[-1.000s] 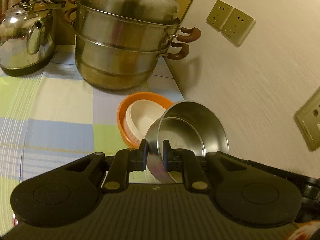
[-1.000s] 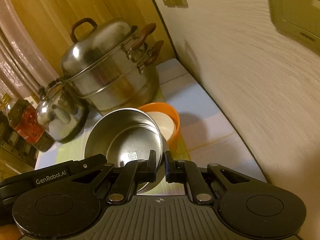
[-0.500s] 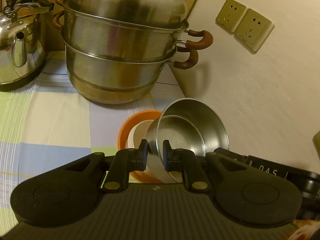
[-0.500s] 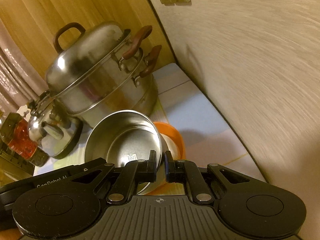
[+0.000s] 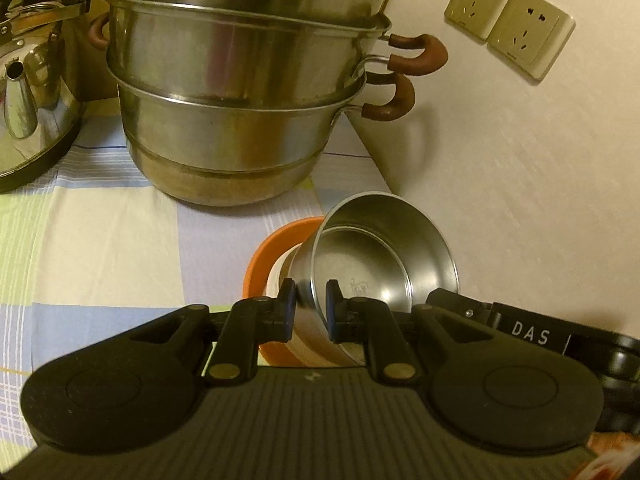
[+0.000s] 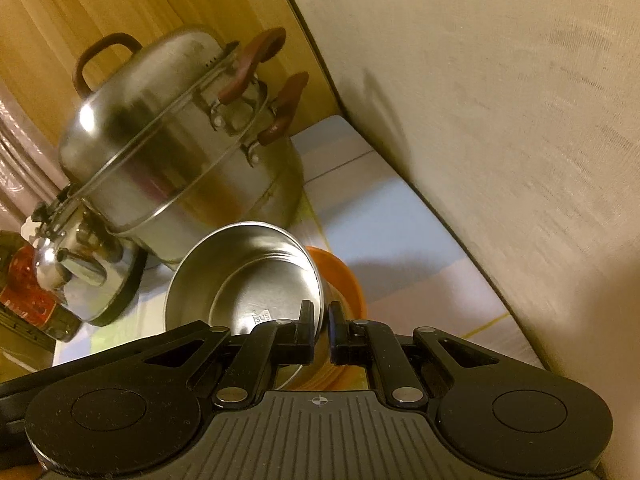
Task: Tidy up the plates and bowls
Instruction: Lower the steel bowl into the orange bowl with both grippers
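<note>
A steel bowl (image 5: pixel 384 264) is held tilted over an orange bowl (image 5: pixel 264 256) with a white bowl (image 5: pixel 274 280) nested inside it. My left gripper (image 5: pixel 311 304) is shut on the steel bowl's near left rim. My right gripper (image 6: pixel 322 320) is shut on the opposite rim of the same steel bowl (image 6: pixel 248 276). In the right wrist view the orange bowl (image 6: pixel 344 276) shows behind and under the steel bowl. The steel bowl hides most of the white bowl.
A large two-tier steel steamer pot (image 5: pixel 240 100) stands close behind the bowls on a checked cloth (image 5: pixel 100 240). A steel kettle (image 5: pixel 28 100) is at far left. The wall (image 5: pixel 520 160) with sockets (image 5: pixel 508 26) runs along the right. A red-labelled bottle (image 6: pixel 28 300) stands beside the kettle.
Both grippers have carried the steel bowl forward toward the steamer pot and over the orange bowl. It now covers more of the white bowl.
</note>
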`<state>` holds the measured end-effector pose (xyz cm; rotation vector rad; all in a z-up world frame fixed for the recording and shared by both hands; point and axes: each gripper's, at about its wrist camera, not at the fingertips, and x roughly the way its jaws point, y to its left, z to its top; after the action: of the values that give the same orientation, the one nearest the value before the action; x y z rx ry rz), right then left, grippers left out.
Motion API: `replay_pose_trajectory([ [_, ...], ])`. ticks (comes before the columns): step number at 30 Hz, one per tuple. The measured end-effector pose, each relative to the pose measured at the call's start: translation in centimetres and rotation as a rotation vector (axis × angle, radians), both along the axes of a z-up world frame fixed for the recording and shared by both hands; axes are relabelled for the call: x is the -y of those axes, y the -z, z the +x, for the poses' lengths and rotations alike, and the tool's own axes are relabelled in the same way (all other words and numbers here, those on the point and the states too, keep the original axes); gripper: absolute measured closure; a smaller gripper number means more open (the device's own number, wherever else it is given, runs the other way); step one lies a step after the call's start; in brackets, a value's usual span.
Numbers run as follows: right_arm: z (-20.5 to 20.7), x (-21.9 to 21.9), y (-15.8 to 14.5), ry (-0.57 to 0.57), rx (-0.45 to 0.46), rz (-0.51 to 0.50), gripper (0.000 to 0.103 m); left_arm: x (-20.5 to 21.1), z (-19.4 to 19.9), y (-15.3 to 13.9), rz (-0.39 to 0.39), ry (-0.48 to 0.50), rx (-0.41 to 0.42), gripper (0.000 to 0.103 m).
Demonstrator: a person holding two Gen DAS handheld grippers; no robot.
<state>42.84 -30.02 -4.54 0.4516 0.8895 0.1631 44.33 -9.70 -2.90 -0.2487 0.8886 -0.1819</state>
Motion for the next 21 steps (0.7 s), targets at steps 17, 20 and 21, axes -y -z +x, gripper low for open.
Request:
replay_pose_trajectory([
  [17,1.1,-0.9,1.9,-0.025,-0.032,-0.042,0.096,-0.1,0.9,1.7,0.027,0.012,-0.053,0.089],
  [20,1.0,-0.7,2.0,-0.024,-0.018,-0.033,0.095,-0.3,0.9,1.6,0.019,0.005,-0.055,0.089],
  [21,0.9,-0.6,1.9,-0.025,-0.012,-0.027,0.095,-0.3,0.9,1.5,0.017,0.002,-0.053,0.089],
])
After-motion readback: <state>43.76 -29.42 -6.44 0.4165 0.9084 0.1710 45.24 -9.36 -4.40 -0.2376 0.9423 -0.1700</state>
